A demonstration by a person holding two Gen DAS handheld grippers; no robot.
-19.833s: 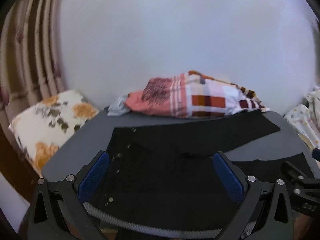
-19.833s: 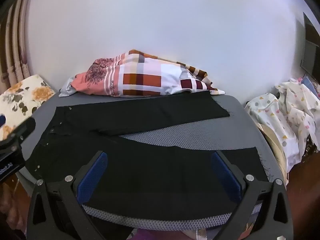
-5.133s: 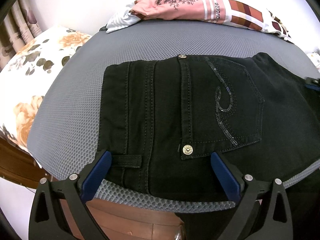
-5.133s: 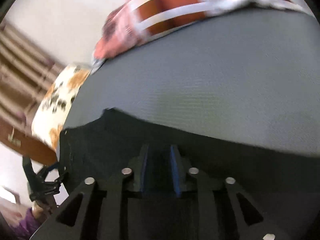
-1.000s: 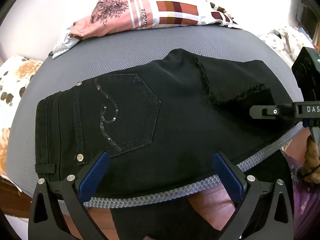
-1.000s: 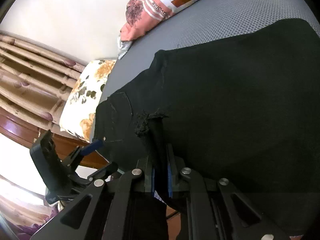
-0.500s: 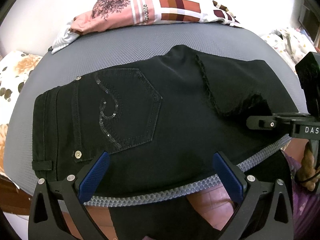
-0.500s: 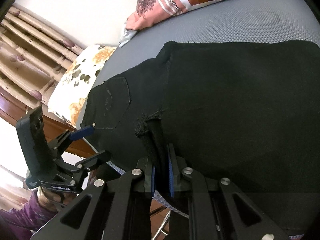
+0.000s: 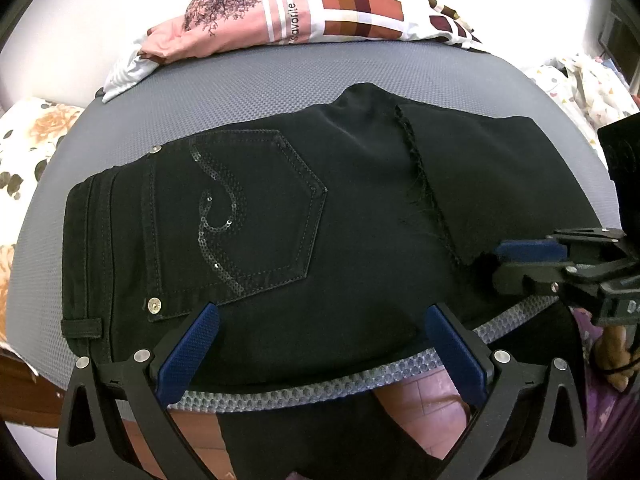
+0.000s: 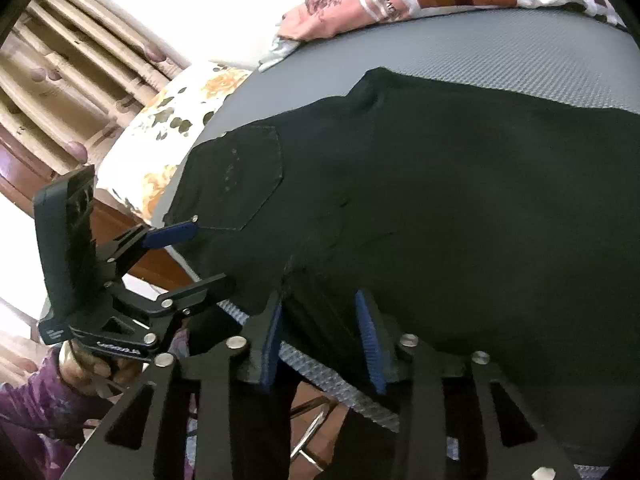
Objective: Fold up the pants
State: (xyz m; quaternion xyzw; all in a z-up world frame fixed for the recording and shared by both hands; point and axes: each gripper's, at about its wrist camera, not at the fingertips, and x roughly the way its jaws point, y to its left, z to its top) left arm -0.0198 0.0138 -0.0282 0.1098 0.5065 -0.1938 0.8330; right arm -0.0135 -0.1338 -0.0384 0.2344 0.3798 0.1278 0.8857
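The black pants (image 9: 360, 216) lie folded on the grey mesh table (image 9: 248, 88), back pocket with sequin swirl (image 9: 224, 208) facing up, the frayed leg hem (image 9: 424, 196) laid across the middle. They also show in the right wrist view (image 10: 460, 200). My left gripper (image 9: 320, 344) is open at the near table edge, its fingers over the pants' near fold. My right gripper (image 10: 320, 336) is open, its jaws apart around the near corner of the folded leg; it shows in the left wrist view (image 9: 520, 264) at the right.
A pink and checked cloth pile (image 9: 304, 20) lies at the table's far edge. A floral cushion (image 9: 28, 148) sits left of the table. Patterned white cloth (image 9: 584, 84) lies at the right. A brown curtain (image 10: 80, 60) hangs at the left.
My right gripper has opened and let go of the leg hem, which now lies flat on the folded pants. My left gripper has moved slightly closer to the pants.
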